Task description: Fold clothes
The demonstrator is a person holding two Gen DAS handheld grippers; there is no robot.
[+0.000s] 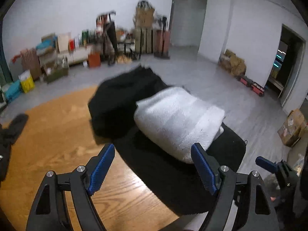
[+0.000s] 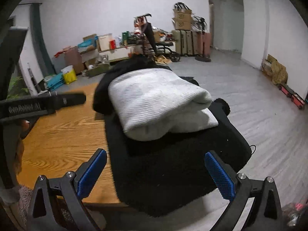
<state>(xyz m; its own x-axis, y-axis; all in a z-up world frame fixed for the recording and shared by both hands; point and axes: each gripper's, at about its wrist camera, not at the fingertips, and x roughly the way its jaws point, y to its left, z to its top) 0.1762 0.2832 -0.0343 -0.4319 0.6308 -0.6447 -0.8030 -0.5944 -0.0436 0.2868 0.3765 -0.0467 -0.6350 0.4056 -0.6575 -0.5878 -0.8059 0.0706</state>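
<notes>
Two garments sit stacked at the counter's (image 1: 57, 134) far edge in the left wrist view: a folded white garment (image 1: 179, 119) atop a flat black garment (image 1: 173, 173), probably piled to clear folding space. The left gripper (image 1: 154, 171) has wide, empty jaws. From the right wrist view, the right gripper (image 2: 157, 175) hangs fully spread above the black layer, gripping nothing.
</notes>
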